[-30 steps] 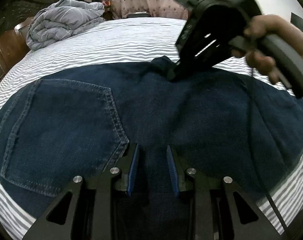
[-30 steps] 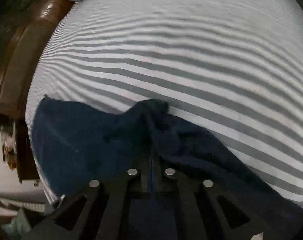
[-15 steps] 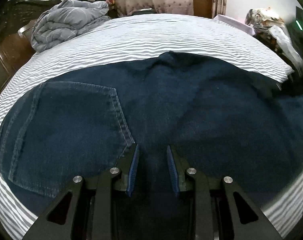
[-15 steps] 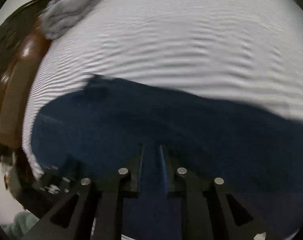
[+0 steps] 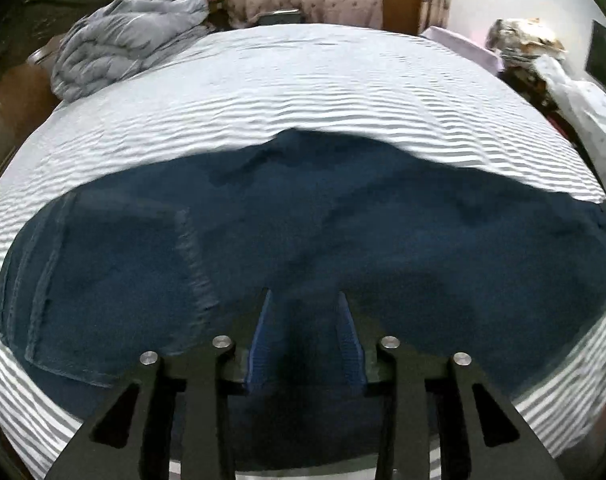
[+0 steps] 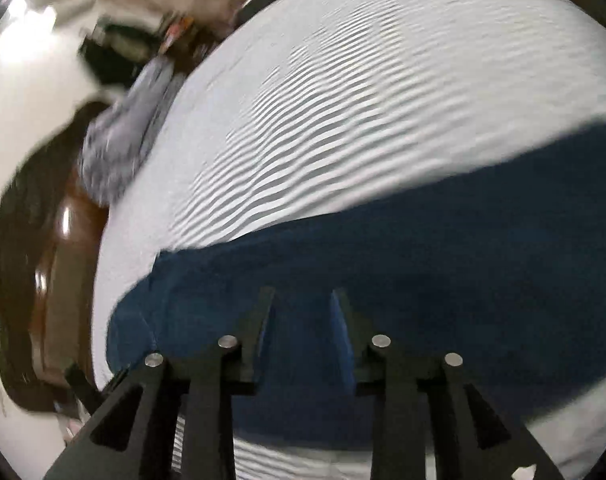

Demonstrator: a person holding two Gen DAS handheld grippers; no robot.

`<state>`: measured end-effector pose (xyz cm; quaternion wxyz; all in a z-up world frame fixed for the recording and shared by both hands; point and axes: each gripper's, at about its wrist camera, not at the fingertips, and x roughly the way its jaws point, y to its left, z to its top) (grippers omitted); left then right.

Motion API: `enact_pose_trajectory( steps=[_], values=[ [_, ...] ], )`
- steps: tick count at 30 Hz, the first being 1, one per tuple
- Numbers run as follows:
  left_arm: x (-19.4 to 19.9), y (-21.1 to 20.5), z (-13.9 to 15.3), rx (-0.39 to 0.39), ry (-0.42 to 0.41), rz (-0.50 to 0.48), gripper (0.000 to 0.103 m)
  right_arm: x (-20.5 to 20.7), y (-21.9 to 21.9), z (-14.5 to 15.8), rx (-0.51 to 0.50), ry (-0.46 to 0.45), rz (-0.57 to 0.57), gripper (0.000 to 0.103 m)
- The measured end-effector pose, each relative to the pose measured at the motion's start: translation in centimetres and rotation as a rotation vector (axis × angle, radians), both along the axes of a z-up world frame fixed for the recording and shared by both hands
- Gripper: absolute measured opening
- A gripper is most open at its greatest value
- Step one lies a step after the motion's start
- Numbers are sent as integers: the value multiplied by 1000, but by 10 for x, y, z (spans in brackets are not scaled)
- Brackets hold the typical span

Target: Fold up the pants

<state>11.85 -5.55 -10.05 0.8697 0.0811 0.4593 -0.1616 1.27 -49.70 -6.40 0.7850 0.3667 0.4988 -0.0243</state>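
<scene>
Left gripper (image 5: 303,300): pointed forward and down over the pants, jaws spread, blue pads either side of bare denim, nothing clamped.
Right gripper (image 6: 303,300): tilted, held low over the pants near one edge, jaws apart, nothing between them.
Pants (image 5: 303,240): dark blue denim spread flat on the striped bed sheet (image 5: 303,92), back pocket (image 5: 115,288) to the left of the left gripper.
Background: grey quilt (image 5: 123,40) bunched at the far corner of the bed.
Change, right gripper: one second ago its jaws were closed on a raised bunch of fabric; now they are apart and the bunch lies flat.
Change, left gripper: jaw spacing unchanged; the right gripper and hand have left its view.
</scene>
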Motion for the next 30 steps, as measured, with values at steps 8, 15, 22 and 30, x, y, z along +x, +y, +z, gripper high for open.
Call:
enact_pose_trajectory(
  steps=[8,15,22,30],
  values=[
    [-2,-64,4,-41,27,-91,38,-155,-125,-5,77,4,-418,31],
    [-3,-91,-15,20,33,-111,38,-183,-158,-40,149,14,-531,31],
    [12,-89,-37,106,-9,-61,51,-179,-184,-75,212,-46,-618,31],
    [16,-95,-40,155,-44,-44,53,-145,-208,-78,210,-68,-596,19]
  ],
)
